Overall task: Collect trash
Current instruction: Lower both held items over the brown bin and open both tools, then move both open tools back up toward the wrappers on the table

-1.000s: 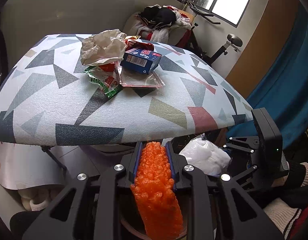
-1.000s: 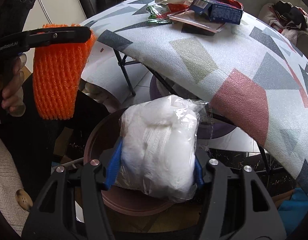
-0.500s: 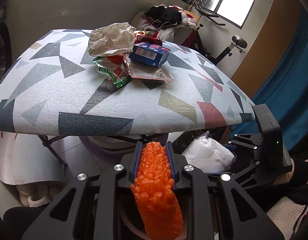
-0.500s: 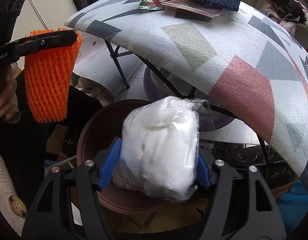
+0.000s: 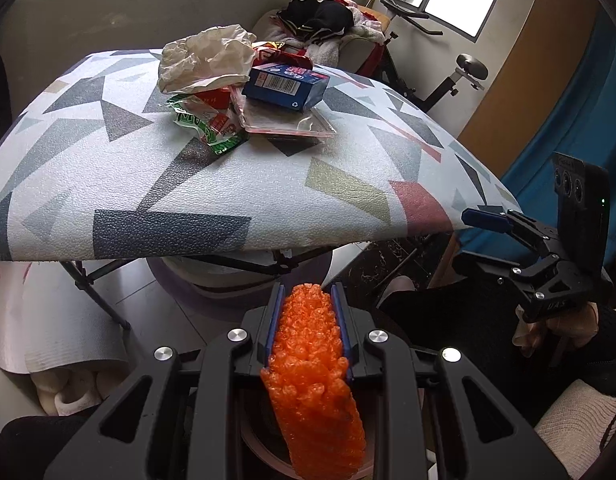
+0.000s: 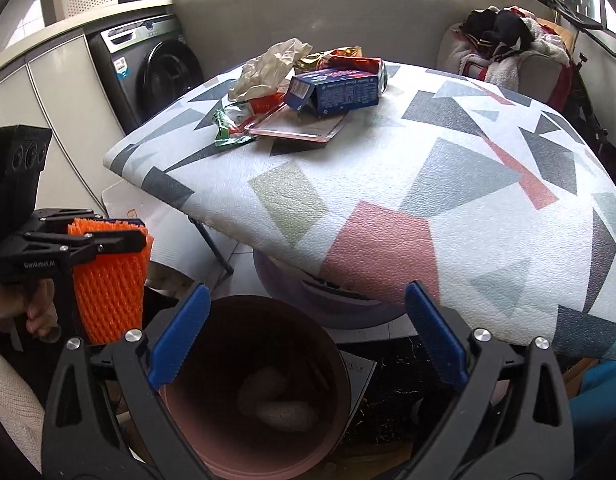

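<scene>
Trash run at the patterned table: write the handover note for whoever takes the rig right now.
Left tool: shut on the orange foam net, near the brown bin.
Right tool: above the bin, jaws opening, nothing between them.
Done: pale bundles lie at the bin's bottom.
Left: drop the net, then clear the table: crumpled paper, blue box, green wrapper, clear tray, red packet behind the box.
</scene>
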Demonstrator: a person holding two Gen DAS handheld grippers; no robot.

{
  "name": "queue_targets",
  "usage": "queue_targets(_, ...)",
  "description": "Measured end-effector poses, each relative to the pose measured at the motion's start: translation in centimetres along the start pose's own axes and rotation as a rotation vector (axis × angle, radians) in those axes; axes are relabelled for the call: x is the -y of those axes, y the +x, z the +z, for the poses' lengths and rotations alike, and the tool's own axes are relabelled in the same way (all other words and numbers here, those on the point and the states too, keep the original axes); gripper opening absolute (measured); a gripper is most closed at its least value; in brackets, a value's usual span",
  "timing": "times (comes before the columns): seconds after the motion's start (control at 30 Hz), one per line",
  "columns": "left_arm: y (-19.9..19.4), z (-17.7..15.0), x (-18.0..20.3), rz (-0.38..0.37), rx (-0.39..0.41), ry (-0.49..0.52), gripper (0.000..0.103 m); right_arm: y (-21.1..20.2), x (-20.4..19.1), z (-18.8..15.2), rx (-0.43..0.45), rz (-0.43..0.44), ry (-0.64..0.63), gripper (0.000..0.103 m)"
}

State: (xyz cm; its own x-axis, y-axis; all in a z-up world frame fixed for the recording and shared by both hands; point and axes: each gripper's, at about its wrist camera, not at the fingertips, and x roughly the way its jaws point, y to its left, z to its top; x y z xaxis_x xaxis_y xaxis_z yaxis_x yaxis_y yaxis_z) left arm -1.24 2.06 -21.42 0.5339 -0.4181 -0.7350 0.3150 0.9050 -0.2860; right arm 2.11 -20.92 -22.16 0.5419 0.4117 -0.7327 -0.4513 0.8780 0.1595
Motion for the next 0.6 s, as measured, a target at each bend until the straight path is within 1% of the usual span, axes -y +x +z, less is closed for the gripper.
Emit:
queue_targets(0.23, 1.0, -0.3, 0.7, -0.005, -0.04, 0.043, 0.024, -0.2, 0.7, 0.1, 0.011, -0.015, 0.025, 0.097)
queue_targets(0.43, 1.3, -0.5, 1.0, -0.01, -0.053, 0.054, 0.024, 0.0, 1.0, 0.1, 0.009, -0.014, 0.042, 0.097)
queue_targets(0.5, 1.4, -0.5, 1.0, -0.012, -0.057, 0.056, 0.026, 0.0, 1.1, 0.0, 0.009, -0.013, 0.047, 0.097)
queue_targets(0.53, 1.5, -0.5, 1.0, -0.014, -0.059, 0.056, 0.03, 0.0, 1.1, 0.0, 0.009, -0.012, 0.048, 0.097)
queue_targets(0.57, 1.5, -0.5, 1.1, -0.014, -0.061, 0.058, 0.041, 0.0, 1.1, 0.0, 0.008, -0.011, 0.048, 0.097)
queue_targets(0.6, 1.5, -0.4, 1.2, -0.009, -0.06, 0.062, 0.057, 0.0, 1.1, 0.0, 0.007, -0.011, 0.048, 0.097)
